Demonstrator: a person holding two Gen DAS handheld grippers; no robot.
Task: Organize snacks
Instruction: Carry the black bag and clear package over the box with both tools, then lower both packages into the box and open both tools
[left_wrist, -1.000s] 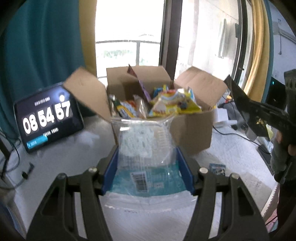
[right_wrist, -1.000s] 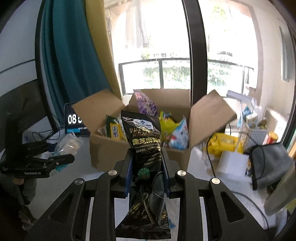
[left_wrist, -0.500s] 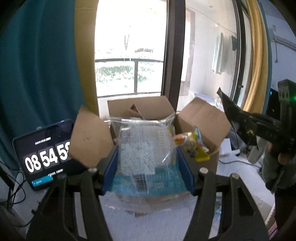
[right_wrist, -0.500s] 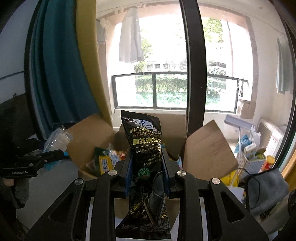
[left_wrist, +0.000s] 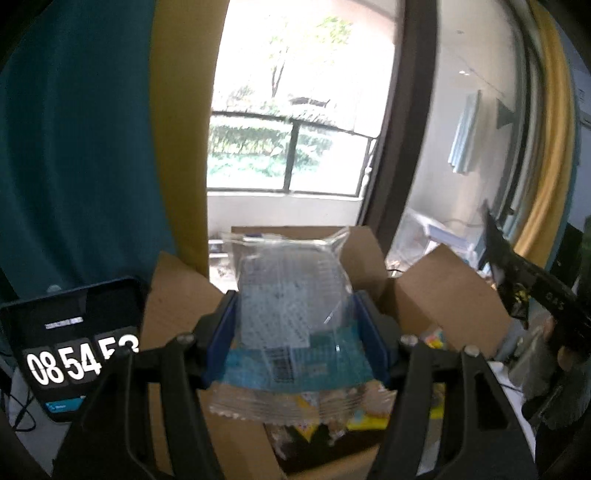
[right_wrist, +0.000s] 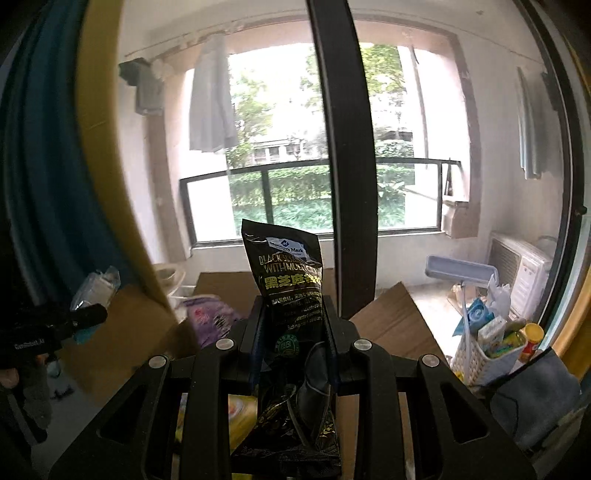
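Left hand-held gripper pinched on clear snack bag, held above open cardboard box. Right hand-held gripper clamped on black sesame pouch, box flaps seen just beyond and below.

A white table carries the open cardboard box of snacks, with a tablet clock standing just beside the box's left flap.
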